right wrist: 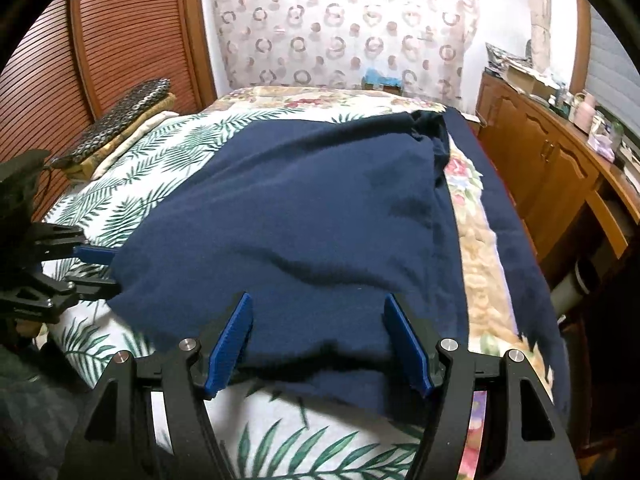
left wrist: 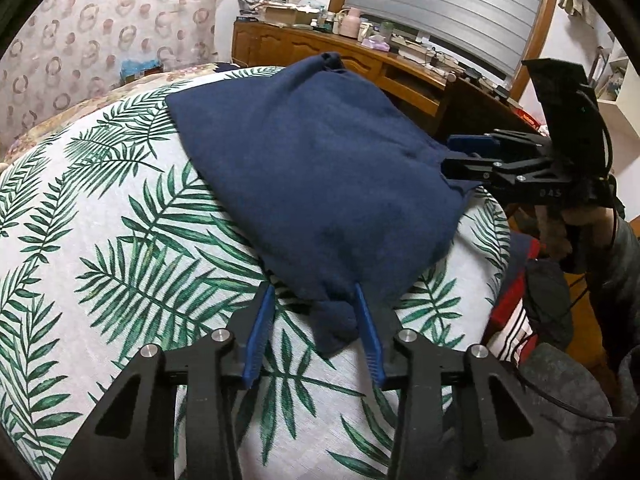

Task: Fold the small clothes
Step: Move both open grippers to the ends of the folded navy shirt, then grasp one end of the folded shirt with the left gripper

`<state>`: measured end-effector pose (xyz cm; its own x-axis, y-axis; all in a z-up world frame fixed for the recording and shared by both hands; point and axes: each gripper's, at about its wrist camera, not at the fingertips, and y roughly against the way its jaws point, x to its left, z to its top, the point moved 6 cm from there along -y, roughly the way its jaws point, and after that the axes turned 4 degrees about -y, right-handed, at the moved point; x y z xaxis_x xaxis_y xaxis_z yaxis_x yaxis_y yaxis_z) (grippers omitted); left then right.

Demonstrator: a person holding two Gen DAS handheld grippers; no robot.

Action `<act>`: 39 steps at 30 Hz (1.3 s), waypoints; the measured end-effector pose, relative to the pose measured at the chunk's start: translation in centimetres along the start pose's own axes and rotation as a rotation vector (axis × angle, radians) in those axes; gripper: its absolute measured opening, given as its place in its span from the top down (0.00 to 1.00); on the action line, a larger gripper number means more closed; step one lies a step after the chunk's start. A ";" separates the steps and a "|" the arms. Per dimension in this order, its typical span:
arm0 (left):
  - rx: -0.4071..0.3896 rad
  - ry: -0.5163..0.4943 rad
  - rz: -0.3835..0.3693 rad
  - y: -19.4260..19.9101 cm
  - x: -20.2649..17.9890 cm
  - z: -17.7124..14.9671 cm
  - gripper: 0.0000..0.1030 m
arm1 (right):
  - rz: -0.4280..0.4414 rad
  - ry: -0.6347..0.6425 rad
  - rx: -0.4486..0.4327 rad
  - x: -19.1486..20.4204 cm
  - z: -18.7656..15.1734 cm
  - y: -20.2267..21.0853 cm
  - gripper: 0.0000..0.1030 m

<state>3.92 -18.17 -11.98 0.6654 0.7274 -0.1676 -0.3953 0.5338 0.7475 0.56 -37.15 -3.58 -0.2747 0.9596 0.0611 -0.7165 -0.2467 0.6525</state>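
**Open bedspread to the left, furniture crowding the right**

The leaf-print bedspread (left wrist: 120,240) is lying bare left of the navy garment (left wrist: 320,168), giving free passage. The wooden dresser (left wrist: 320,52) is standing close along the bed's far side, and folded cushions (right wrist: 120,128) are occupying one corner.

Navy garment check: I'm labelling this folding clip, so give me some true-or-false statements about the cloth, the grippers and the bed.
1. The navy garment lies on a leaf-print cover. True.
2. The left gripper has a corner of the garment between its fingers. True.
3. The right gripper is clamped shut on a red sock. False: its jaws stand wide apart over the navy garment's near edge.
4. The garment is neatly folded into a small square. False: it lies spread out and rumpled.
5. A wooden dresser stands beyond the bed. True.
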 end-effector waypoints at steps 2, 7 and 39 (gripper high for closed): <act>0.001 0.000 -0.007 0.1 -0.2 -0.2 0.59 | 0.001 0.011 0.002 0.3 -0.1 0.1 0.32; -0.004 0.008 -0.031 0.6 -0.3 -0.3 0.59 | 0.013 0.015 0.005 1.1 -0.1 0.4 0.32; -0.170 0.007 -0.099 3.2 0.4 7.3 0.92 | 0.100 0.056 0.016 4.5 -1.0 1.2 0.26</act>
<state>7.58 -19.28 -4.93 0.7020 0.6707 -0.2396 -0.4299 0.6673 0.6082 -2.21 -33.28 -3.26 -0.3803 0.9210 0.0848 -0.6731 -0.3385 0.6576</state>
